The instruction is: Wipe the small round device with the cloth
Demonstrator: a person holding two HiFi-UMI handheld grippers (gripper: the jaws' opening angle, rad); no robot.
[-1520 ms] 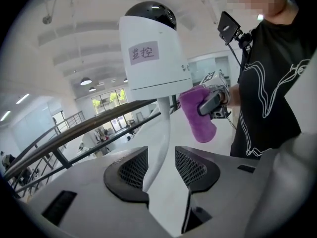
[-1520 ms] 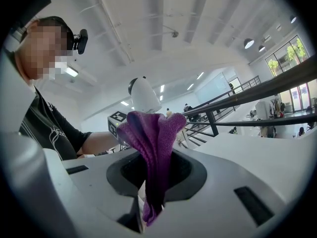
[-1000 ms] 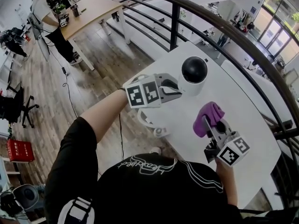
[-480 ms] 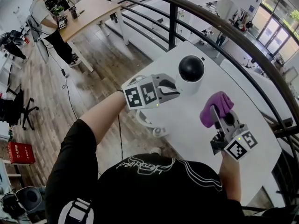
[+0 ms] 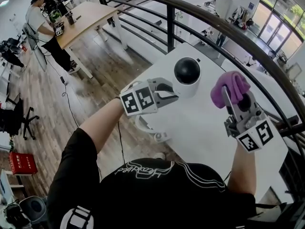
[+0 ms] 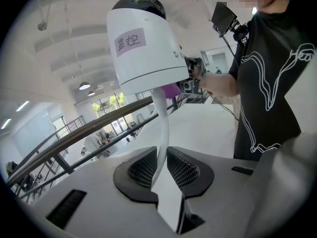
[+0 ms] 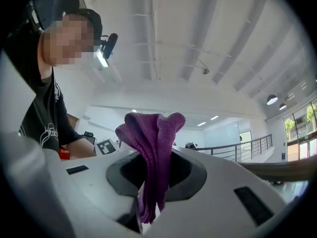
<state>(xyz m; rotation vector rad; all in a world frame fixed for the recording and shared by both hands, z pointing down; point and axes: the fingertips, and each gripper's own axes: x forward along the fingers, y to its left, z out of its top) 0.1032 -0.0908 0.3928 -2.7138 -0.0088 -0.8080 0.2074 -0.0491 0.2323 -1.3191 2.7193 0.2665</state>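
The small round device [image 5: 187, 75] is white with a black dome and a label on its side [image 6: 141, 48]. It is held over the white table [image 5: 200, 128] on its thin white stand [image 6: 161, 128], which my left gripper [image 5: 174, 93] [image 6: 161, 170] is shut on. The purple cloth [image 5: 228, 87] [image 7: 153, 148] hangs bunched between the jaws of my right gripper [image 5: 229, 101] [image 7: 153, 182], which is shut on it. That gripper is raised to the right of the device, a short way apart from it. The cloth [image 6: 172, 89] also shows behind the device in the left gripper view.
A dark curved railing [image 5: 214, 27] runs behind the table. A white curved object [image 5: 151, 130] lies at the table's near left edge. Far left, people stand at a wooden table [image 5: 86, 13], and an office chair [image 5: 14, 118] is on the wood floor.
My right gripper has lifted the purple cloth up and away to the right, up to the device's level. The left gripper with the device has shifted slightly.
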